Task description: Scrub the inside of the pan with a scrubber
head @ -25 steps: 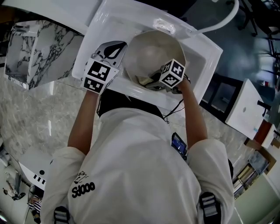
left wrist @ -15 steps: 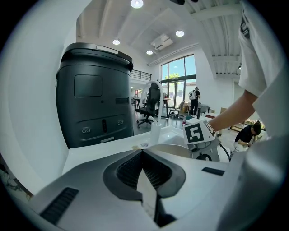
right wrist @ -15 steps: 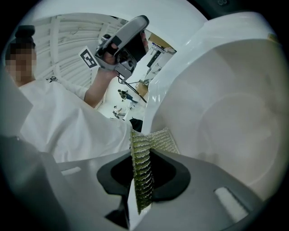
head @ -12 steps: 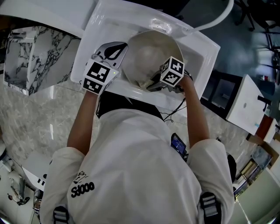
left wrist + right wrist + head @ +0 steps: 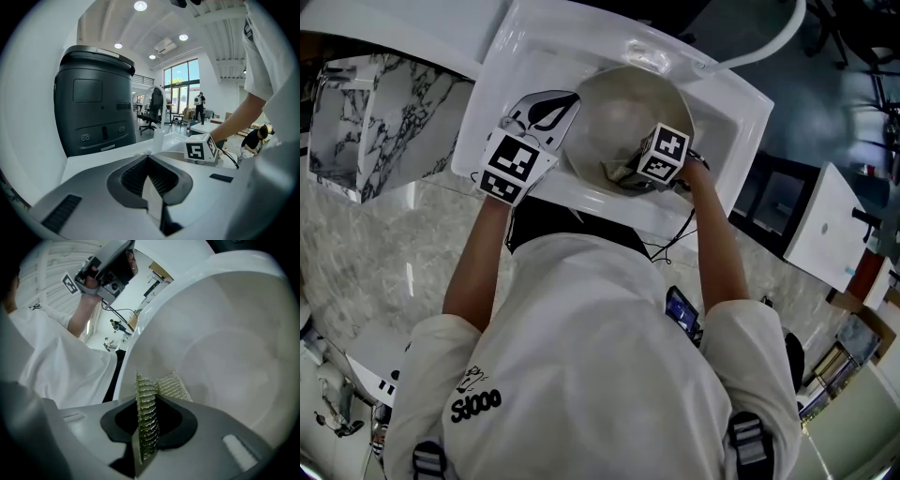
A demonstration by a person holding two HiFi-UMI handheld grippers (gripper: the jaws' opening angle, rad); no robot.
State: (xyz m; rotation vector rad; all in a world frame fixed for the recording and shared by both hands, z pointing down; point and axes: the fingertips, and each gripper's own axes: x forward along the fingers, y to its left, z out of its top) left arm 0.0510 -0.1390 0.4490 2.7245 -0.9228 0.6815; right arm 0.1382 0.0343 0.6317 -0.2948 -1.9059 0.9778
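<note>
A pale, round pan (image 5: 623, 112) lies in the white sink (image 5: 516, 56). My left gripper (image 5: 565, 101) sits at the pan's left rim; in the left gripper view (image 5: 152, 187) its jaws are shut on a thin white edge (image 5: 151, 199), which looks like that rim. My right gripper (image 5: 623, 173) reaches into the pan from the near side and is shut on a yellow-green mesh scrubber (image 5: 614, 171). In the right gripper view the scrubber (image 5: 146, 413) stands pinched between the jaws (image 5: 147, 394), and its free end lies against the pan's inner wall (image 5: 225, 357).
A marble-patterned block (image 5: 375, 112) stands left of the sink on a marbled counter (image 5: 375, 272). A white curved spout (image 5: 769, 47) arcs over the sink's far right corner. In the left gripper view, a dark bin (image 5: 93, 108) rises behind the sink.
My right gripper has shifted slightly left and turned a little inside the pan, with the scrubber still in it. The left gripper has stayed at the rim.
</note>
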